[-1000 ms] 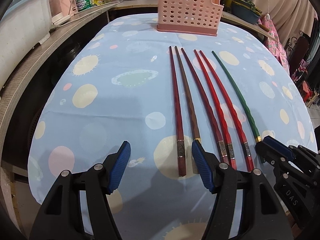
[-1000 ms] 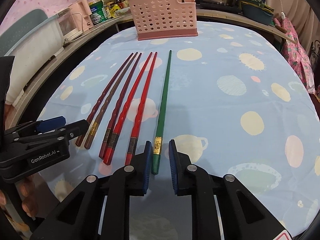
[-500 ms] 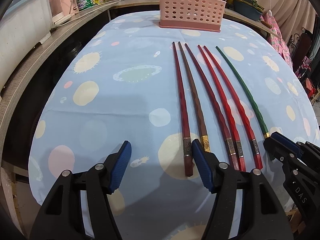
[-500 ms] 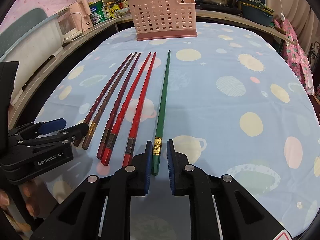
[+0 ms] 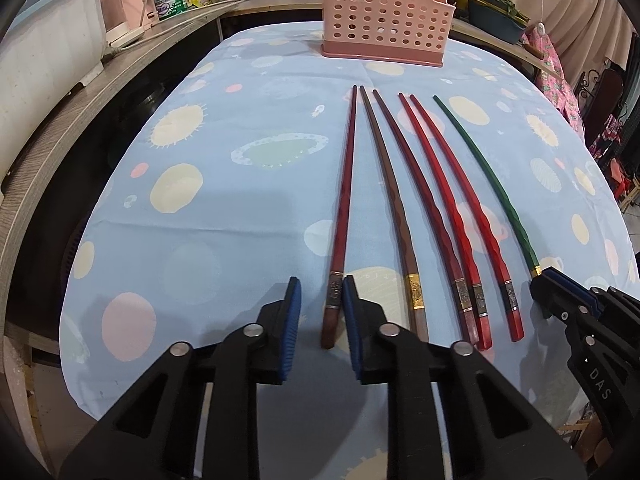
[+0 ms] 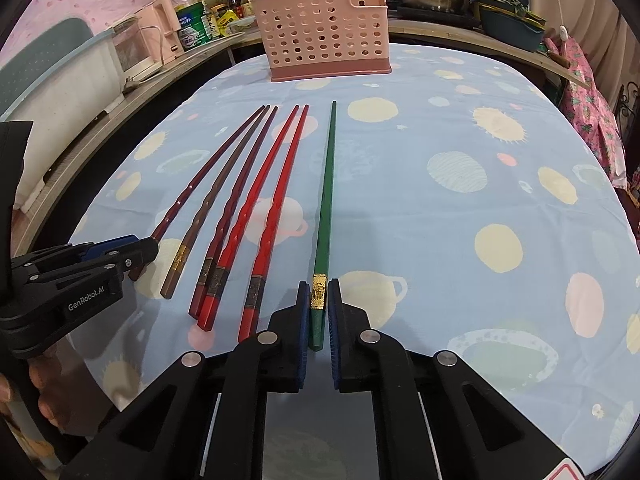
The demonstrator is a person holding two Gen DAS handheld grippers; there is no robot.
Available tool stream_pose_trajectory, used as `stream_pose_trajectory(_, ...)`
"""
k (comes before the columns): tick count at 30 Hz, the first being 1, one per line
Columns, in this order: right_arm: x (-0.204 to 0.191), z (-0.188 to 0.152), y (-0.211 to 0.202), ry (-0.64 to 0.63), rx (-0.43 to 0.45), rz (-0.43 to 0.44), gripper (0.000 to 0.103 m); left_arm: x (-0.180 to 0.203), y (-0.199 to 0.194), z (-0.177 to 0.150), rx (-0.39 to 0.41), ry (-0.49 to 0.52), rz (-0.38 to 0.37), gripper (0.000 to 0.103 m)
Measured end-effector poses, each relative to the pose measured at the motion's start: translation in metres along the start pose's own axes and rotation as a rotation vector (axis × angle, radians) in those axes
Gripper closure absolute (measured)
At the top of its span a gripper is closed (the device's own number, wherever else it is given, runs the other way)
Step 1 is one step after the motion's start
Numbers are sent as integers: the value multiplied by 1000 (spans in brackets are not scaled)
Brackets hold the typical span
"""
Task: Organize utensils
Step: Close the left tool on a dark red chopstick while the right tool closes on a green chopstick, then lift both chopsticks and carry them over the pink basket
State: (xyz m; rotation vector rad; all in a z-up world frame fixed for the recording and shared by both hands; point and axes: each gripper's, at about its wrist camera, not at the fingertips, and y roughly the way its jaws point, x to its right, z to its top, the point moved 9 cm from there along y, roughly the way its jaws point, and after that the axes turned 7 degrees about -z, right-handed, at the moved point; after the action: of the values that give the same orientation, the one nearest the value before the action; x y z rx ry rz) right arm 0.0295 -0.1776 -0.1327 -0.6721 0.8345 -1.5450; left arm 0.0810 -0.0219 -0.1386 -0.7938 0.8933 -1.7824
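Several long chopsticks lie side by side on the blue spotted tablecloth, tips toward a pink perforated utensil holder at the far end. My left gripper is partly closed around the thick end of the leftmost dark red chopstick; a gap shows on its left side. My right gripper is shut on the gold-banded end of the green chopstick, which still lies on the cloth. Between them lie a brown chopstick, a maroon one and two bright red ones.
A curved wooden counter runs along the left with a white tub, a pink appliance and jars. Pots and a dark basin stand behind the holder. The tablecloth is bare to the right of the chopsticks.
My left gripper has shifted left and narrowed around the leftmost dark red chopstick's end. My right gripper has closed a little tighter on the green chopstick.
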Motion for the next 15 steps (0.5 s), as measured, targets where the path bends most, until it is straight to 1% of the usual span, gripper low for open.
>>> stream_pose_trajectory(2,0,0,0,-1,0,-1,97,-1,0,1,-3,-3,-3,91)
stream_pose_trajectory(4,1,0,0,-3,0,-1,97,-2,0,1,-7,-9,-10,94)
stream_pose_trajectory(10,2,-1,-2,3,-2,-2,96,-2,-1,1,-16,-22,-30,95)
stream_pose_trajectory(15,8,1,-7,20,8,-4,96,-1,-6,2,-7,-25,-39,95)
